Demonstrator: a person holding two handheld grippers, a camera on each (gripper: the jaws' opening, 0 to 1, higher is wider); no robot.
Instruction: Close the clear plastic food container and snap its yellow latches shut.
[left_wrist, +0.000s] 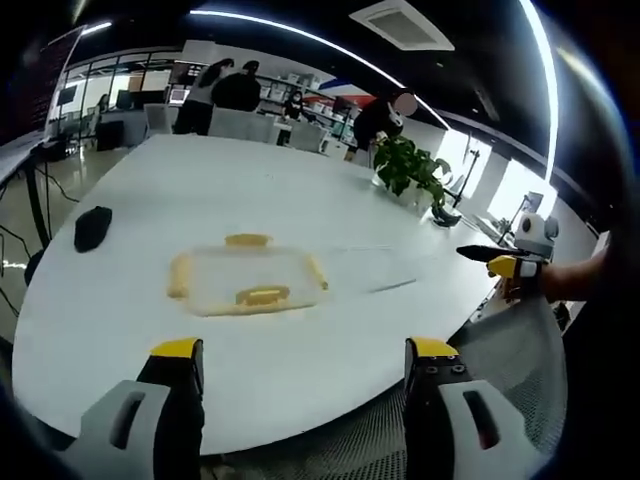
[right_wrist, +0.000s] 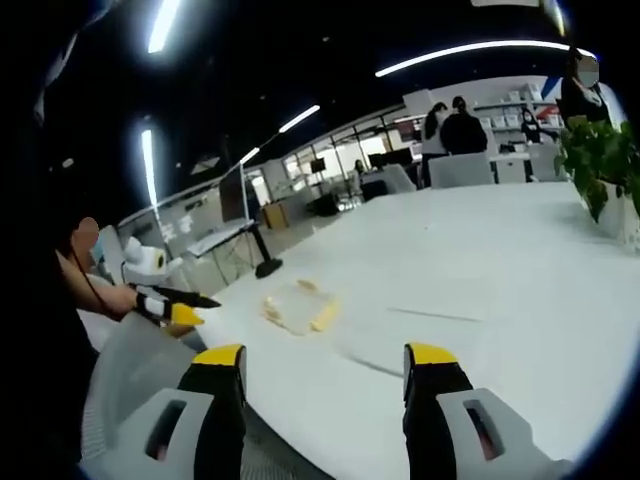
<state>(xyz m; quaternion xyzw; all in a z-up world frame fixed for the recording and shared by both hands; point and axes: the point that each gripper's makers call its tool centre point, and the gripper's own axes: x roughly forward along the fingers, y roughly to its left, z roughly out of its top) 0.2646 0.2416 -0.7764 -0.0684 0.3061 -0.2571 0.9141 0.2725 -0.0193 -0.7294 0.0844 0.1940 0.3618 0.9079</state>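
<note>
While both grippers hang back off the table edge, the clear container (left_wrist: 245, 277) sits flat on the white table (left_wrist: 300, 190), well apart from either one. In the left gripper view it lies ahead of the left gripper (left_wrist: 305, 355), slightly left of centre, with yellow latches (left_wrist: 262, 295) showing on its sides; whether they are snapped down, can't tell. Left gripper jaws are spread wide, nothing between them. The right gripper (right_wrist: 325, 360) is the same: jaws apart, empty, container (right_wrist: 298, 305) small and further out, left of centre in its view. Black object (left_wrist: 92, 227) lies left of the container near the table edge. Potted plant (left_wrist: 412, 170) stands at the far right side of the table. People (left_wrist: 225, 90) are at desks beyond the table. Each gripper shows at the edge of the other's view, held by a hand (right_wrist: 115, 297).
</note>
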